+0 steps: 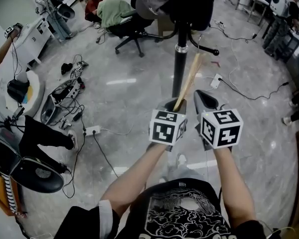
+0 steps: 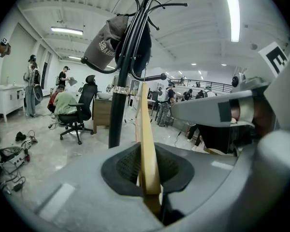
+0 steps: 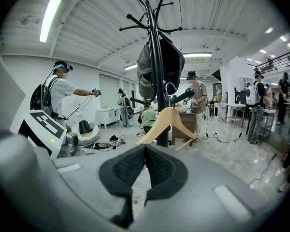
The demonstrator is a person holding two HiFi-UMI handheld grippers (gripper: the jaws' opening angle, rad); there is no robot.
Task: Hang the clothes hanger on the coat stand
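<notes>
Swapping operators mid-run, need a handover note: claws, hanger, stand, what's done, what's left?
Left claw: shut on one end of the wooden hanger, which tilts up toward the coat stand.
Right claw: shut, empty, beside the left one.
Stand: straight ahead, with a cap on an upper peg.
Done: hanger is in the claw and up at the stand, its top near a lower peg. Can't tell if the hook is on.
Left: seat the hook on the peg, open the left claw, back off.
</notes>
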